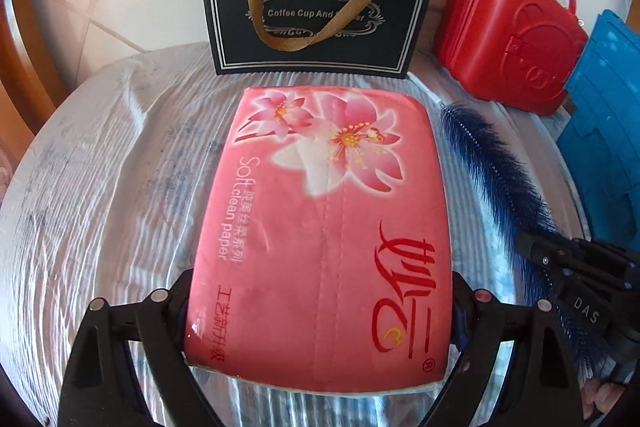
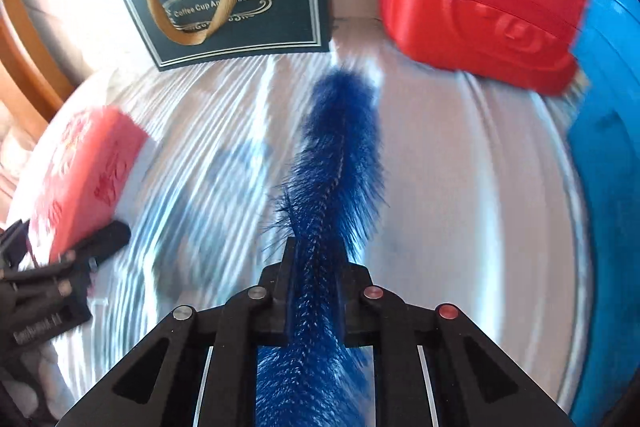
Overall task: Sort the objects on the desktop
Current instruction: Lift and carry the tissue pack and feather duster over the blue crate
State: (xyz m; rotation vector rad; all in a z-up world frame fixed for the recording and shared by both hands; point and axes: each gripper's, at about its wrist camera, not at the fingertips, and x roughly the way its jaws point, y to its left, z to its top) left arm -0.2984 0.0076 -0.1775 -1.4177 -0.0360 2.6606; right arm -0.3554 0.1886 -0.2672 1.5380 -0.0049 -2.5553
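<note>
The pink tissue pack (image 1: 320, 235) sits squeezed between the wide-apart fingers of the left gripper (image 1: 320, 311), above the white table (image 1: 100, 167). The right gripper (image 2: 314, 267) is pinched tight on the blue bottle brush (image 2: 336, 163). Behind them stand a black gift bag (image 1: 316, 15), a red case (image 1: 508, 39) and a blue box (image 1: 600, 131).

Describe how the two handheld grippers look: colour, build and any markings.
Both are matte black plastic. The left gripper has angular linkage arms joined by round silver pivot pins. The right gripper has the same arms with triangular cut-outs; its pins look silver on one side and reddish on the other. White lettering reading "DAS" marks its body.
</note>
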